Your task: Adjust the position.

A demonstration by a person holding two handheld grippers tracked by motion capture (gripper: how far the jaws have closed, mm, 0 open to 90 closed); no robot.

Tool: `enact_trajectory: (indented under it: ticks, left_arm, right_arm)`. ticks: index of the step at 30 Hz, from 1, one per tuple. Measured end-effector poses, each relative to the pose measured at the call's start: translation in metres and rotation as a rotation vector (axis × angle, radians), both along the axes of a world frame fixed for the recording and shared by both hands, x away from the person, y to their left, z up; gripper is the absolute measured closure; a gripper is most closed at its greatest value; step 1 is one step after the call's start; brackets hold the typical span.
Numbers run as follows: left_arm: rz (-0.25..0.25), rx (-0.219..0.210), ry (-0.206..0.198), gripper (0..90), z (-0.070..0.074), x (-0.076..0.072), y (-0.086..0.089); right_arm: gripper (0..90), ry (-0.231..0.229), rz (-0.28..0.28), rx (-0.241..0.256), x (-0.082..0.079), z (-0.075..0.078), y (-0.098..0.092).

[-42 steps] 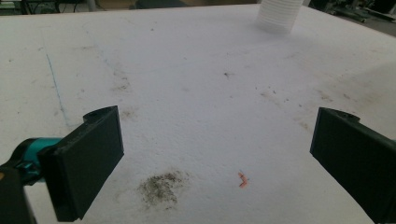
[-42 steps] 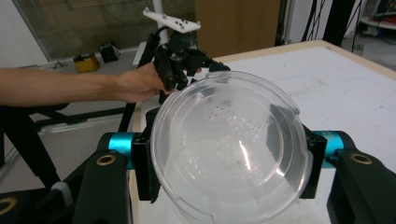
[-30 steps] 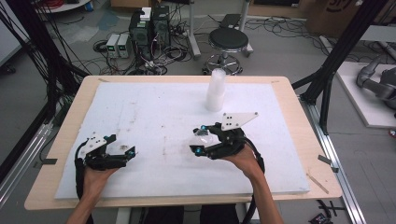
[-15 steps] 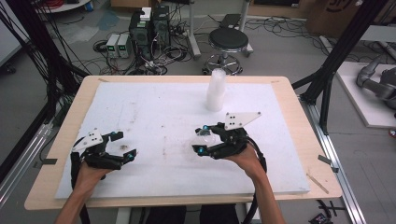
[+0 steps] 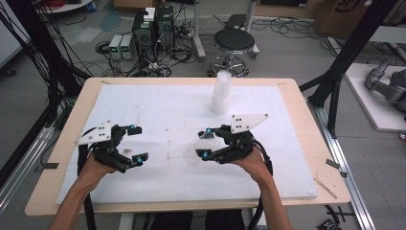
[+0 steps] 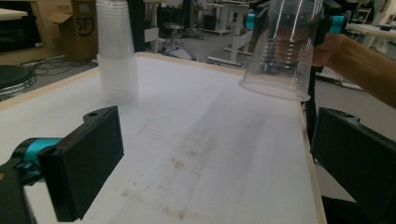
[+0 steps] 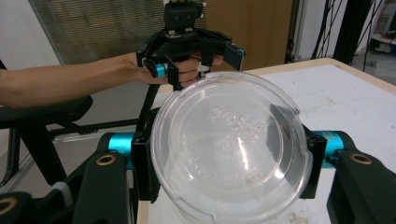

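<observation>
A clear plastic cup [image 7: 231, 149] is pinched between the jaws of the right gripper [image 5: 207, 142], which press on its sides. In the high view it sits just right of the table's middle, at about 4 o'clock from the centre of the white board [image 5: 172, 110]. In the left gripper view the cup [image 6: 280, 51] hangs clear of the board, mouth tipped downward. In the right gripper view its round base faces the camera.

Against the frame half a second earlier, the right gripper and cup sit in nearly the same spot; the hand [image 5: 249, 160] behind them has barely shifted.

The left gripper [image 5: 135, 143] lies at about 8 o'clock on the board, well apart from the cup. Its jaws stand spread wide with nothing between them, as the left gripper view confirms. Since the earlier frames it has turned: its grey plate [image 5: 95, 133] now points toward 10 o'clock, and its jaws open toward 3 o'clock, facing the cup. A second ago it sat a little lower and its jaws looked closer together.

A stack of clear cups [image 5: 221, 93] stands upright at about 1 o'clock on the board, beyond the right gripper; it has stayed put.

The wooden table [image 5: 297, 96] rims the board. Beyond its far edge, at 12 o'clock, stand a stool [image 5: 233, 43] and some electronic boxes with cables [image 5: 148, 28] on the floor.
</observation>
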State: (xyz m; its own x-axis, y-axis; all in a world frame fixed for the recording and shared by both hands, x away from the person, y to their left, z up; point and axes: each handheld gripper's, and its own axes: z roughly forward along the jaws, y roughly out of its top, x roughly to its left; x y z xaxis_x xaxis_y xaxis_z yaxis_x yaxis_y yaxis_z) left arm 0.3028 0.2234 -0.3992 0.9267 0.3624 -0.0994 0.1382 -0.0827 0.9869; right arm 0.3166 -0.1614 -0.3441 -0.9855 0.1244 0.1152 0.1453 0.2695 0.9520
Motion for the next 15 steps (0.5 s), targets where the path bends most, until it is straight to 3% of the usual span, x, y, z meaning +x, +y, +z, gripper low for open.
enact_trajectory:
  ticks: [4,7,15]
  left_arm:
    - [-0.029,-0.005,-0.013,2.6,0.005,0.002,-0.029]
    - [-0.047,-0.011,-0.021,2.6,0.007,0.003,-0.040]
    - [-0.144,0.002,-0.052,2.6,0.015,0.004,-0.094]
  right_arm:
    - [40.8,-0.002,0.008,-0.002,0.000,0.000,0.003]
    - [40.8,-0.009,0.009,0.003,0.001,0.000,0.005]
    - [40.8,-0.014,0.007,0.021,0.002,0.000,0.005]
